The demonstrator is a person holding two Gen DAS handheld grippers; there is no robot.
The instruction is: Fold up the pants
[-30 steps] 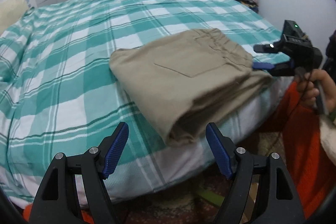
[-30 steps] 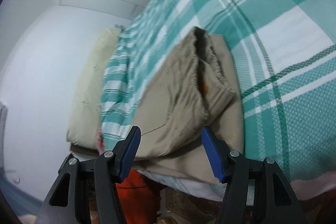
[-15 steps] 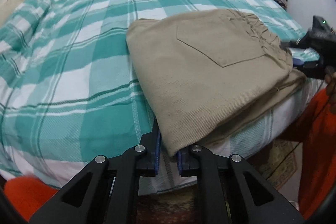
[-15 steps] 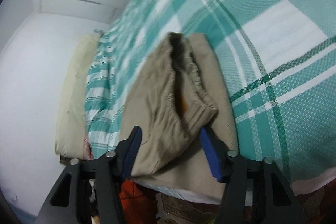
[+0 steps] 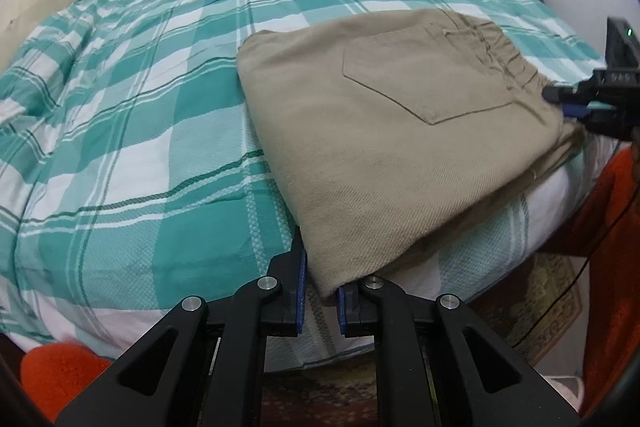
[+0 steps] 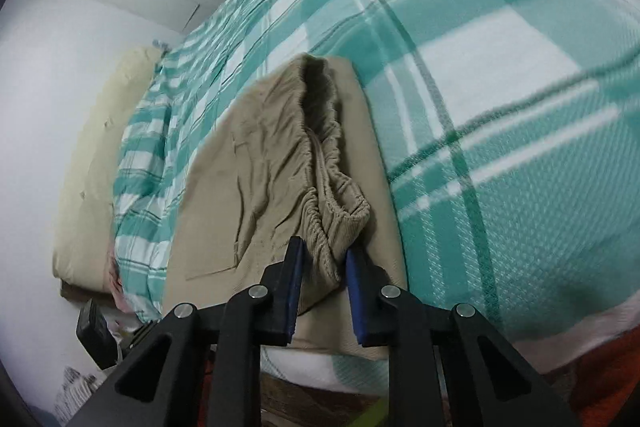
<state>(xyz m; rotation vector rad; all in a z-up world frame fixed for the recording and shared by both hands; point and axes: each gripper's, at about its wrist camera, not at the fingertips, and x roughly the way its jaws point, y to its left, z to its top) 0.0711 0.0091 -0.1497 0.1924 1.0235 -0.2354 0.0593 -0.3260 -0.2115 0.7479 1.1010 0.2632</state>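
**Both grippers clamp the folded pants**

The khaki pants lie folded at the near edge of the bed, on its teal plaid cover. The left gripper is clamped on their near corner. The right gripper, jaws just closing, pinches the elastic waistband.

The tan pants lay folded near the front edge of the bed, pocket side up. The left gripper pinched the pants' near corner, right at the bed's front edge. The right gripper was at the waistband end, by the bed's right edge. The bed had a green and white checked cover.
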